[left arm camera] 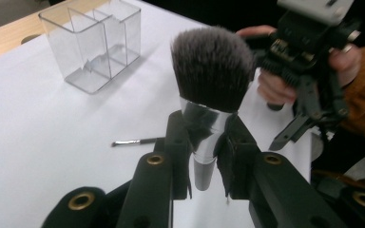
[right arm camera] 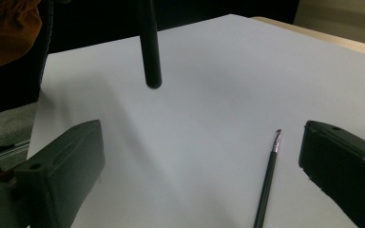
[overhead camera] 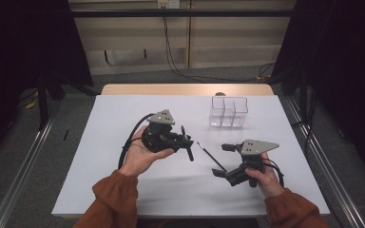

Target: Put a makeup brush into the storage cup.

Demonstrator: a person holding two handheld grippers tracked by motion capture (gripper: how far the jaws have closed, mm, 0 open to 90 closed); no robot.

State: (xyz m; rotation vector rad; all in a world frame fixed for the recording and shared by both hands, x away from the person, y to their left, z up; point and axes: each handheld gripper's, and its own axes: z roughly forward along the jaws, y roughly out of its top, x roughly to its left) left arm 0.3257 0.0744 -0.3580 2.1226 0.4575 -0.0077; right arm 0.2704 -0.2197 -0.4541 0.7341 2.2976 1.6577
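Sleeves first, rust-orange, both forearms coming in from six o'clock over the white table [overhead camera: 123, 190], so let's work down in size. Up at one o'clock from the table's middle stands a clear organizer [overhead camera: 228, 112], three compartments, nothing in them that I can see. Left gripper [overhead camera: 183, 142] sits a touch left of centre, tipped toward three o'clock, and its jaws are clamped on a fat powder brush [left arm camera: 212, 71]: they pinch the shiny metal collar just under the bristles, with the dark handle pointing down off the table. Right gripper [overhead camera: 225, 161] is at five o'clock, jaws spread wide and holding nothing. Between those jaws on the white surface lies a thin brush [right arm camera: 268, 180], slim dark handle, tiny tip aimed toward eleven o'clock in the high view.

My read: the right hand is lining up on that thin brush. To do it well, lower until the jaws straddle the handle near its middle, square to it, then close gently; a stick that slim will likely roll or flip if caught off-centre. Meanwhile, keep the big brush clear of the organizer.
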